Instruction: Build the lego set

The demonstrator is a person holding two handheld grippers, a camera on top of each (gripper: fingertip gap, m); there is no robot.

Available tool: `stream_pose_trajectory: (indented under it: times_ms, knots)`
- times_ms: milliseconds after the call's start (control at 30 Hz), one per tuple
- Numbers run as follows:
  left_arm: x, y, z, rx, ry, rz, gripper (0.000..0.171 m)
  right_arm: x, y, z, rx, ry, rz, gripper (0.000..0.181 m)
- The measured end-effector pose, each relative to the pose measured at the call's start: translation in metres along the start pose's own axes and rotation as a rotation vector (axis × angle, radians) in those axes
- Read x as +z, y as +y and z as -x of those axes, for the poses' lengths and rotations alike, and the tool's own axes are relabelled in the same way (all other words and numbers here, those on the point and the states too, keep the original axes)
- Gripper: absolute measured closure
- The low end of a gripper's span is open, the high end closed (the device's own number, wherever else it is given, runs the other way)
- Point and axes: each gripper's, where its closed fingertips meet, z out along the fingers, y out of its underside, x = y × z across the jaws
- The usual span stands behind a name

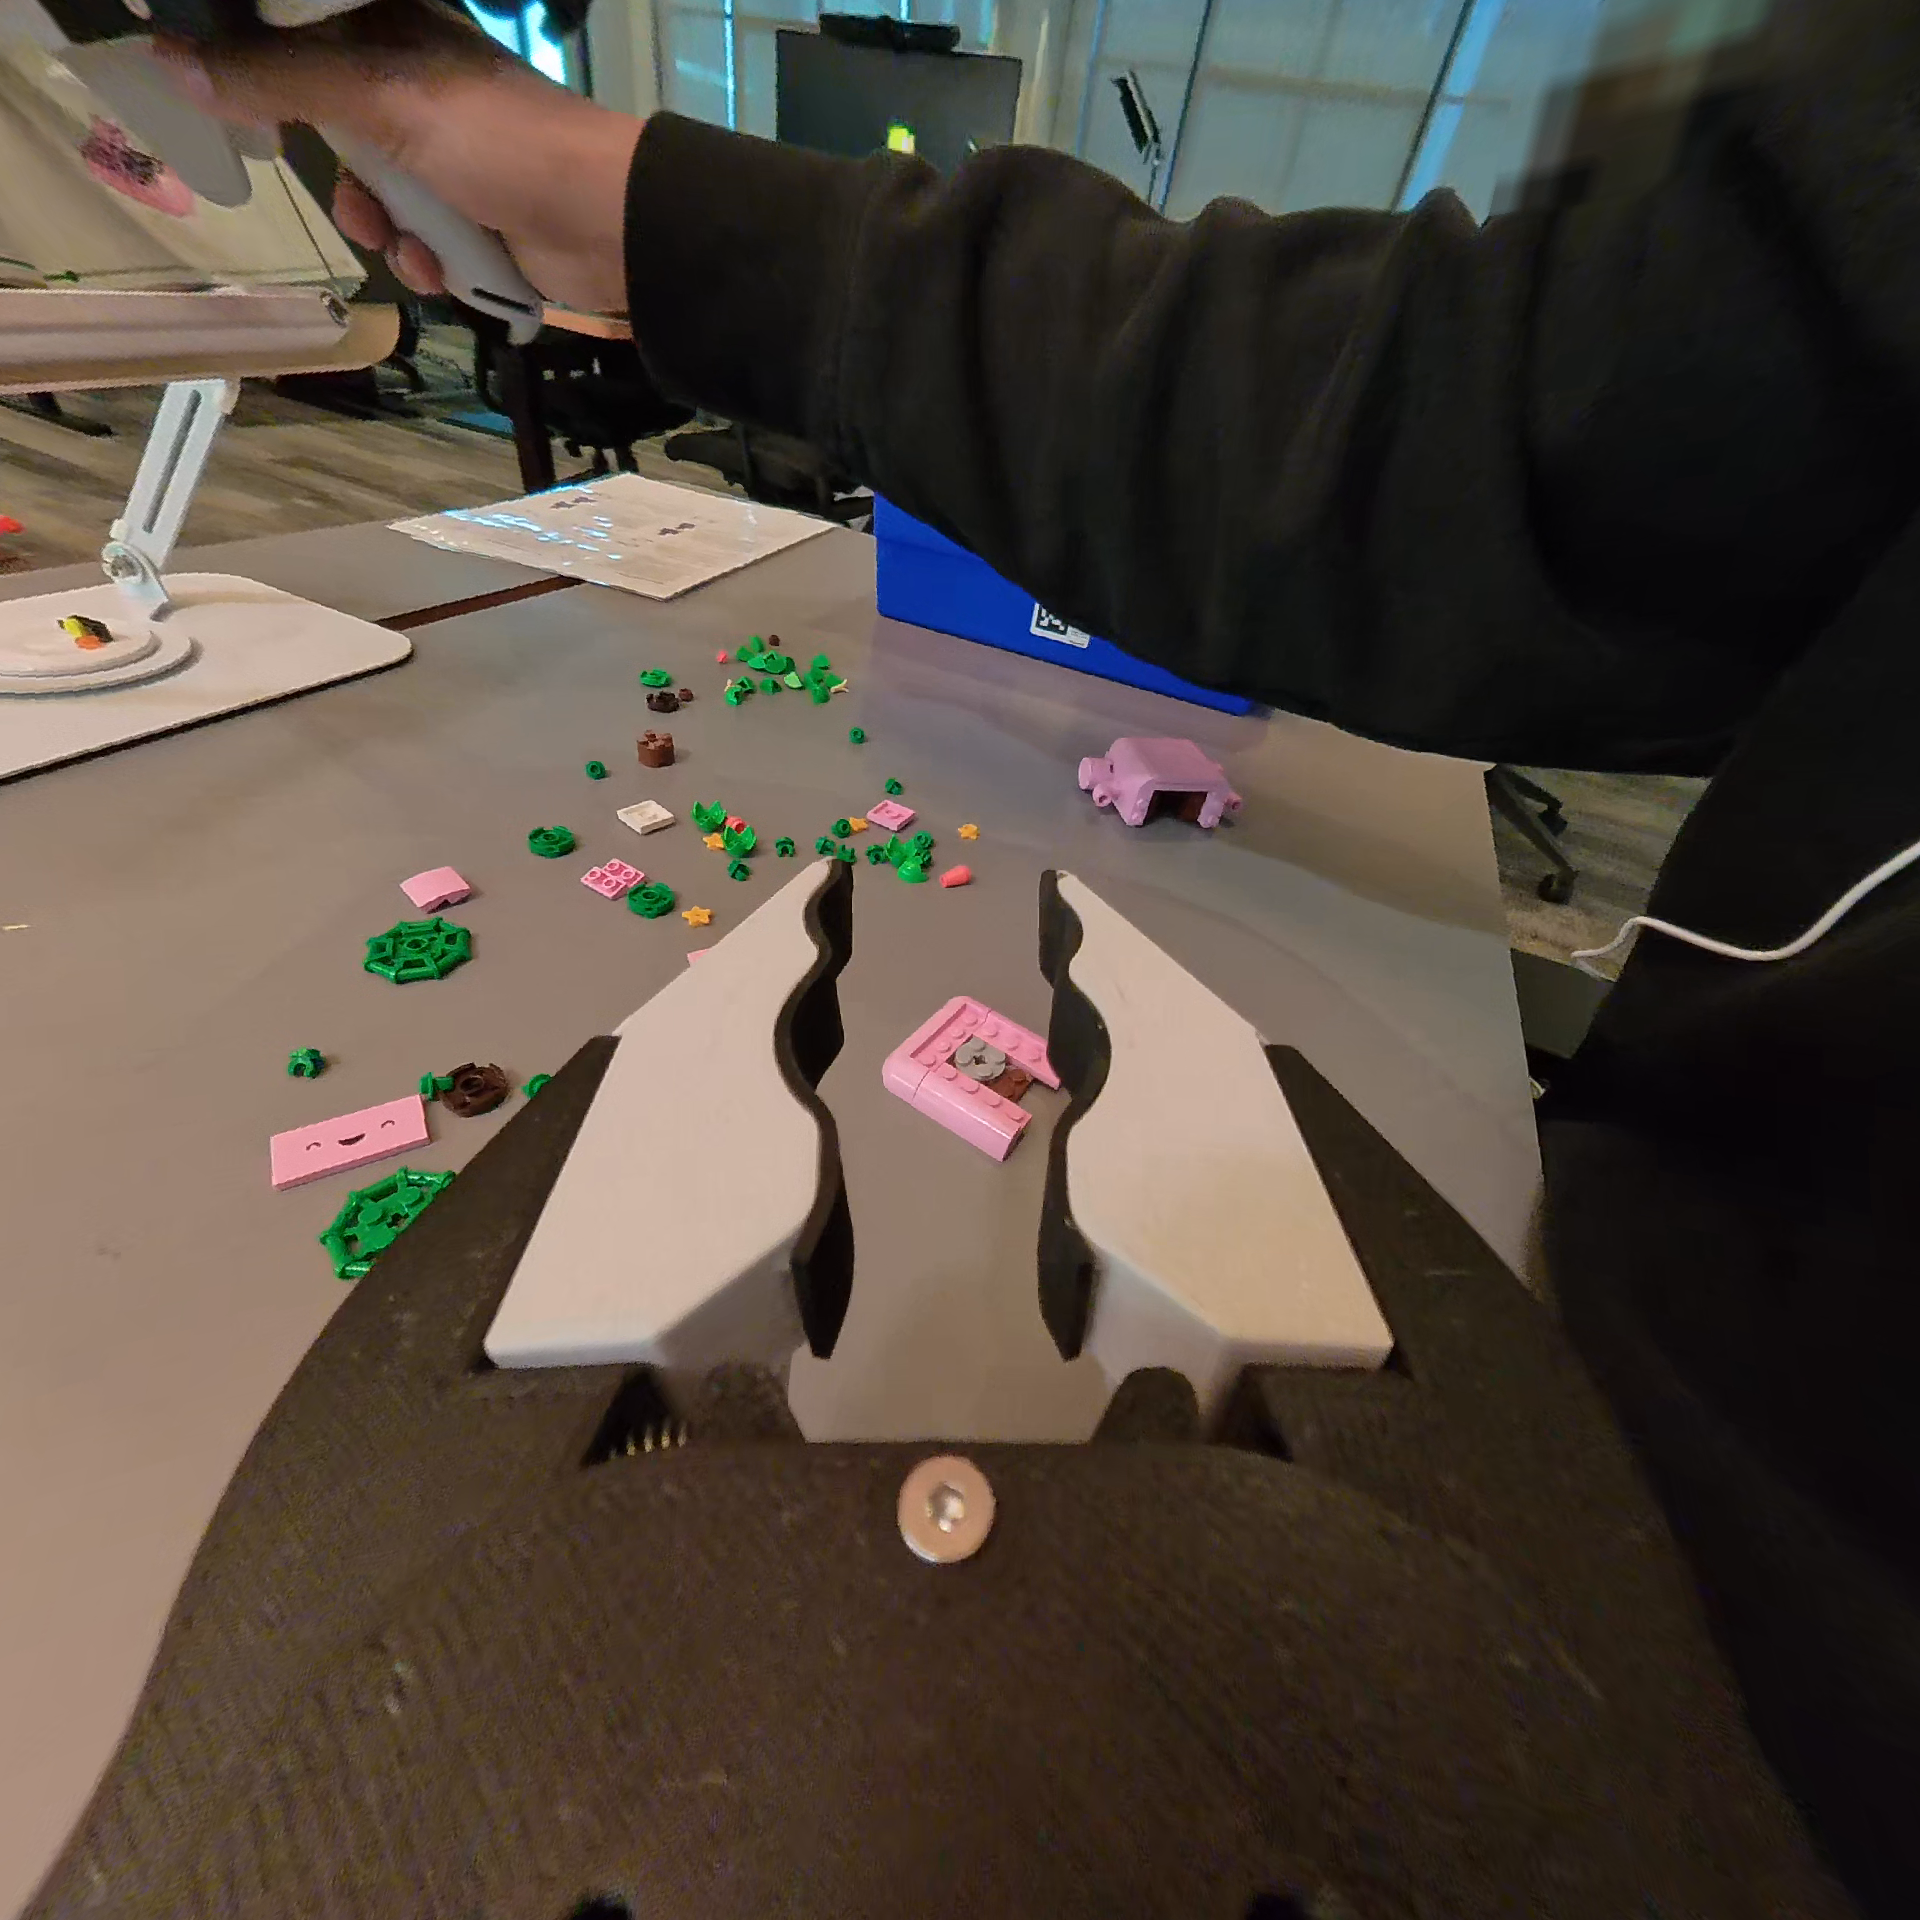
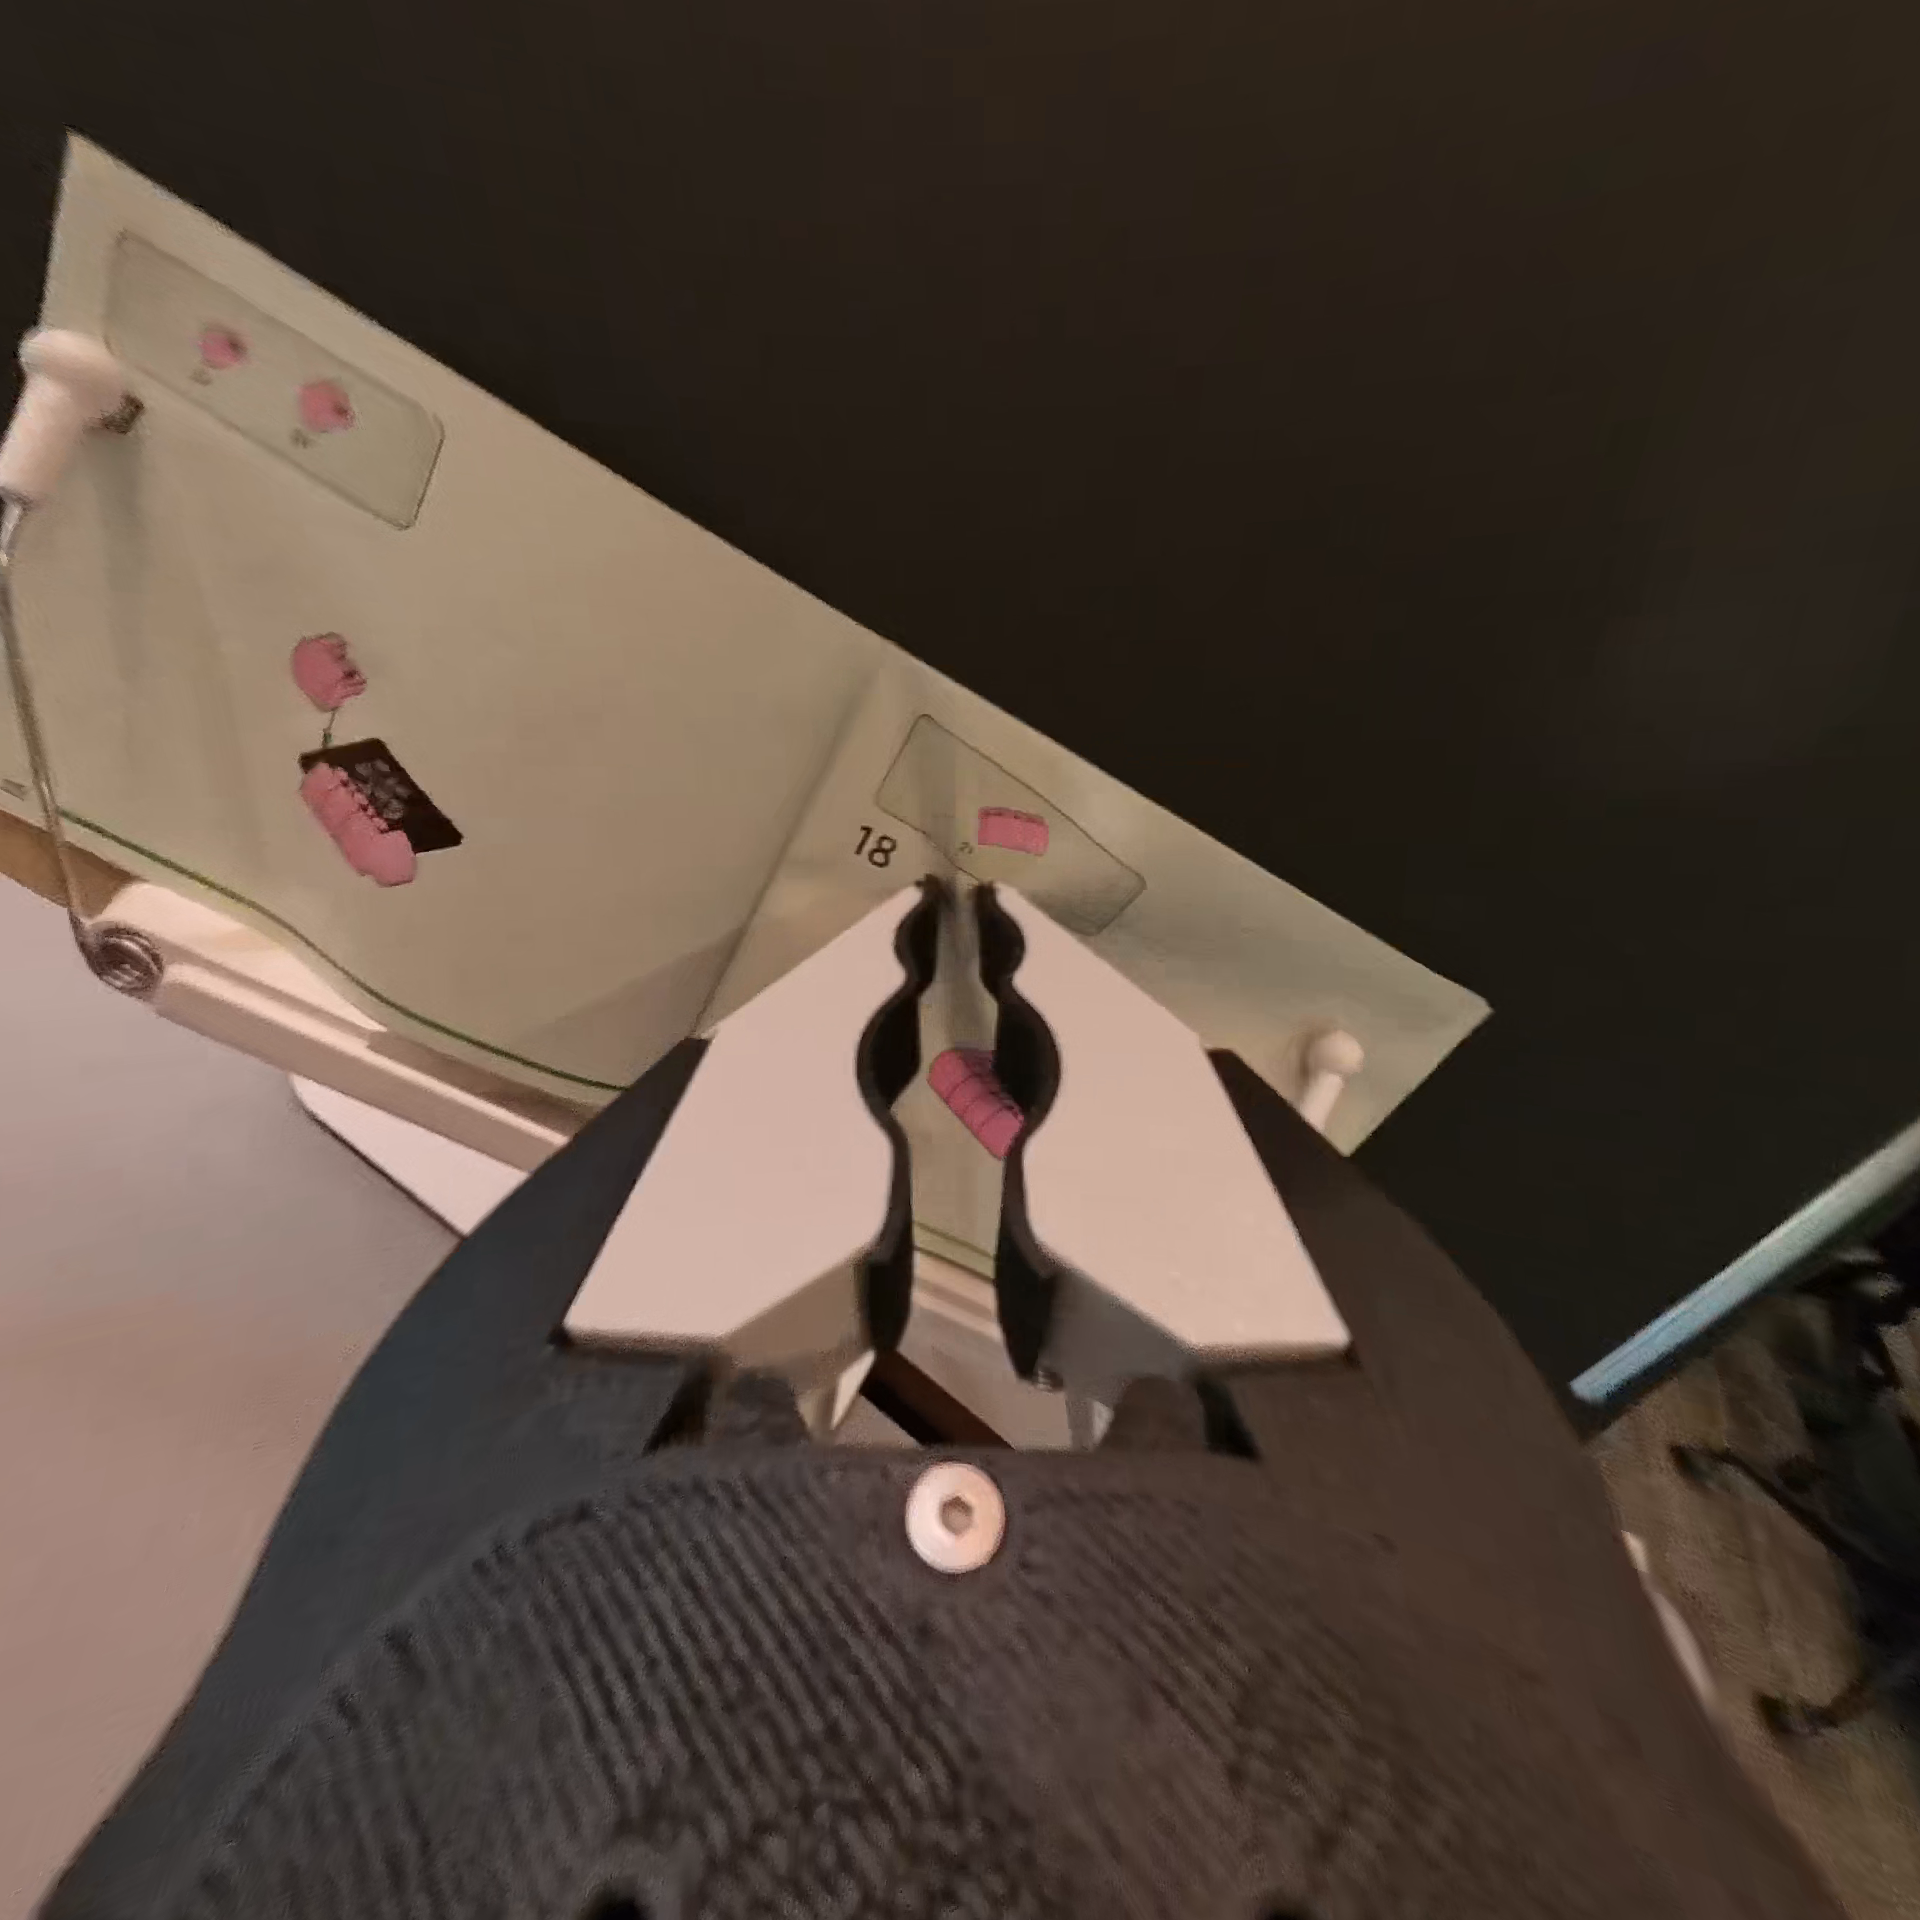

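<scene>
A grey table (image 1: 187, 997) fills the left wrist view, scattered with loose bricks. At nine o'clock, far left, a white stand (image 1: 156, 623) rises from its flat base, holding a booklet above. Below it, near eight o'clock, lie a green web piece (image 1: 418, 950), a pink face tile (image 1: 349, 1140) and a second green web (image 1: 379, 1218), all flat and apart from one another. Toward the centre, small green and pink bricks (image 1: 810, 831) lie spread loosely, with a clear-sleeved sheet (image 1: 613, 532) behind them at eleven o'clock. The left gripper (image 1: 945, 883) hovers above the table with its fingers spread and nothing between them; seen through the gap, a pink part-built piece (image 1: 966, 1075) with a grey stud rests on the table. At two o'clock sits a pink built model (image 1: 1153, 779), well apart, in front of a blue box (image 1: 966, 603). A person's black sleeve (image 1: 1247, 416) crosses the top of the view, reaching left toward the stand, the hand (image 1: 488, 166) gripping a white handle. In the right wrist view, the booklet (image 2: 582, 727) lies open and tilted on the stand, showing pink brick diagrams at ten o'clock. The right gripper (image 2: 951, 885) points at the right page near the centre, its tips nearly meeting; whether it pinches the page cannot be told.
</scene>
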Motion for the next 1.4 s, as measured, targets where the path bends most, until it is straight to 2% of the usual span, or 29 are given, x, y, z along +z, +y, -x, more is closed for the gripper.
stream_pose_trajectory:
  times_ms: [100,267,567,867,1167,1333,1400]
  knots:
    - [0.001,0.002,0.0,0.01,-0.006,0.01,0.139,-0.001,0.001,0.004,-0.087,0.052,0.035,0.181]
    - [0.001,0.005,0.001,0.025,-0.019,0.023,0.139,-0.006,-0.003,0.014,-0.026,-0.007,0.012,0.181]
    - [0.002,0.009,0.003,0.044,-0.04,0.045,0.139,-0.034,-0.008,0.012,-0.005,0.027,-0.084,0.181]
    - [0.004,0.015,0.005,0.074,-0.062,0.077,0.139,-0.046,-0.011,0.017,0.021,0.059,-0.145,0.181]
    - [0.006,0.017,0.006,0.092,-0.073,0.089,0.139,-0.059,-0.016,0.031,-0.018,0.066,-0.196,0.181]
    - [0.006,0.015,0.011,0.108,-0.099,0.083,0.139,-0.07,-0.023,0.049,-0.132,-0.011,-0.291,0.181]
    - [0.009,0.014,0.017,0.122,-0.138,0.093,0.137,-0.071,-0.019,0.044,-0.14,0.015,-0.267,0.181]
